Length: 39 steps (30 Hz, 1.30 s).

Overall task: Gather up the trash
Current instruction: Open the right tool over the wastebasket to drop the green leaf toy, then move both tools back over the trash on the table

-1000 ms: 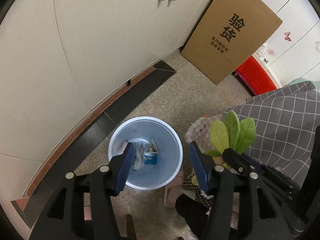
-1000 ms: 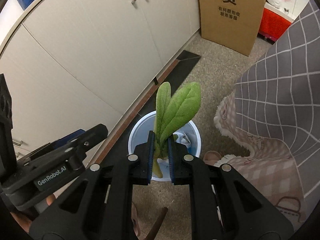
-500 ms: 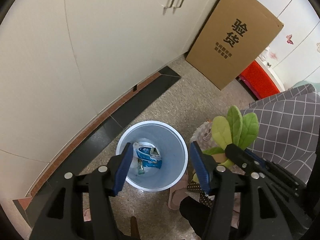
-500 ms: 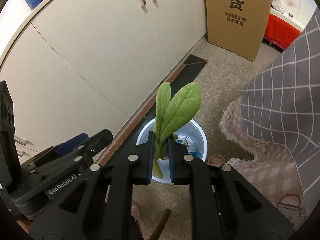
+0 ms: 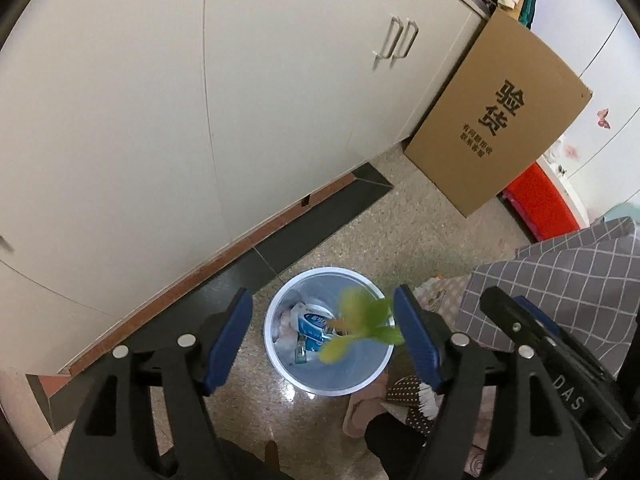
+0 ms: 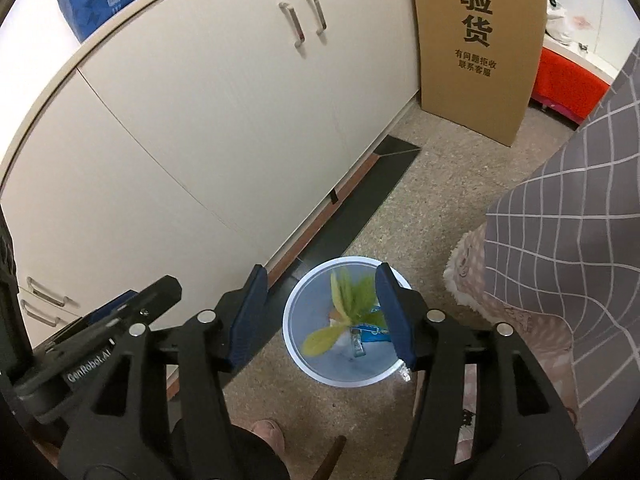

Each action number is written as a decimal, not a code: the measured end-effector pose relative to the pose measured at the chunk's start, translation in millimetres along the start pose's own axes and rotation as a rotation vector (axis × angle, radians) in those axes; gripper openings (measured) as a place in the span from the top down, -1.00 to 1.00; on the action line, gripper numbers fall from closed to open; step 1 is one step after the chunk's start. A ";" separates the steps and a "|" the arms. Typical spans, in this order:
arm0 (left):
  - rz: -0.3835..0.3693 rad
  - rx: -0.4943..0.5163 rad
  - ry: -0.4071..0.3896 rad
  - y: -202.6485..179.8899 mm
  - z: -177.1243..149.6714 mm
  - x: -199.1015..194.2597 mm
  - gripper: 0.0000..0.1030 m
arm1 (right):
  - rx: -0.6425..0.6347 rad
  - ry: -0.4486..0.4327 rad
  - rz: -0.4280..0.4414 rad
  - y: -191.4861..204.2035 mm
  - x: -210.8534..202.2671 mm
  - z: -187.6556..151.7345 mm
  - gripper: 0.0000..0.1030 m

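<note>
Left wrist view
- left gripper (image 5: 323, 336): jaws spread wide and just opened further; nothing pinched, blue pads clear of everything.
- round pale-blue plastic bin (image 5: 280, 354): seen between the pads, on speckled floor (image 5: 420, 240); rim fully visible on the near and far sides.
- bunch of green leaves (image 5: 366, 320): blurred, over the bin mouth toward its right rim, touching neither pad.
- blue-and-white wrappers (image 5: 314, 326): lying inside the bin.
- white cabinet doors (image 5: 240, 120): left of the bin; black plinth strip (image 5: 320, 216) just beside the bin's far-left rim.
- brown cardboard box (image 5: 500, 128): leaning at the cabinet end, well apart from the bin.
- grey checked cloth (image 5: 560, 280): close on the right; right tool body seen in front of it.

Right wrist view
- right gripper (image 6: 320, 312): jaws apart, just opened; nothing between the pads is gripped.
- leaves (image 6: 348, 300): blurred, free of both pads, within the bin rim (image 6: 292, 340).
- open room: bare floor (image 6: 440, 208) between bin and box; cloth edge (image 6: 560, 220) close on the right, cabinet close on the left.
</note>
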State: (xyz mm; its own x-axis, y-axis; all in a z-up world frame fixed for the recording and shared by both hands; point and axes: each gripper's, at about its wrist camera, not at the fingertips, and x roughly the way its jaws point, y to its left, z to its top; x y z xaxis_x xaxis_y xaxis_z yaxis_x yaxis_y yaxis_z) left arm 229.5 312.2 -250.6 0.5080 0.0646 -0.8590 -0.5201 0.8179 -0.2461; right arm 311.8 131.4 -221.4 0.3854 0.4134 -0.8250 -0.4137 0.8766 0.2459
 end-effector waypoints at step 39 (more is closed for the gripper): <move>-0.316 0.812 -0.363 -384.1 -111.6 -179.6 -0.48 | 0.332 -0.577 -0.316 -270.2 -369.5 -51.7 -0.29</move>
State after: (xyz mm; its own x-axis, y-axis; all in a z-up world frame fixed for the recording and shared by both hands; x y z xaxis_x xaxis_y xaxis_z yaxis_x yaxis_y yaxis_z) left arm 261.4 -77.3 -51.9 0.7978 -0.1663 -0.5796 0.2464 0.9672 0.0617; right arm 238.6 -270.9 -9.3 0.8554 0.1123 -0.5057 0.0251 0.9661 0.2571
